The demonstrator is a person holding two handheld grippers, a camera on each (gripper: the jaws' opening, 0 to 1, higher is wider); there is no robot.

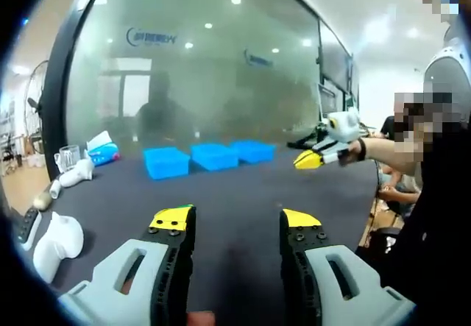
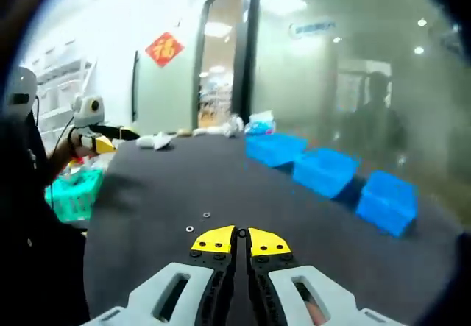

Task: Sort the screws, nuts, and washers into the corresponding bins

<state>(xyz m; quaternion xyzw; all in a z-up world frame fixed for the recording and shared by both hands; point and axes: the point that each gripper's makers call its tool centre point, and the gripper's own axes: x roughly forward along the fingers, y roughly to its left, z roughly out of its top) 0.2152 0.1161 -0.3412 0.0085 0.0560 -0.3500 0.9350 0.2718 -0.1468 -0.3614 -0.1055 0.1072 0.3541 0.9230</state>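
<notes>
In the left gripper view the left gripper (image 1: 237, 227) stands with its yellow-tipped jaws wide apart and nothing between them, low over the dark table (image 1: 235, 186). Beyond the jaws, at the far edge of the table against the frosted glass wall (image 1: 206, 68), three blue bins (image 1: 213, 157) sit in a row, near one another. To the left of the bins lie a clear cup (image 1: 66, 157), a blue-and-white packet (image 1: 101, 149) and several white objects (image 1: 59, 241) along the table's edge; what they are cannot be told. To the right of the bins another yellow-tipped gripper (image 1: 309, 160) reaches in over the table's corner, held in a person's hand (image 1: 368, 149). In the right gripper view the right gripper (image 2: 241, 241) has its jaws pressed together with no gap; whether anything is pinched between them cannot be told. Just beyond the jaw tips, on the table (image 2: 294, 215), lie two small washers (image 2: 197, 221), slightly apart from each other. Farther out and to the right, the bins (image 2: 327, 171) line the table's edge by the glass wall. Well to the left of the bins, a person's hand holds another gripper (image 2: 99, 143) at the table's rim, with a green basket (image 2: 73, 193) below it beside the table.
</notes>
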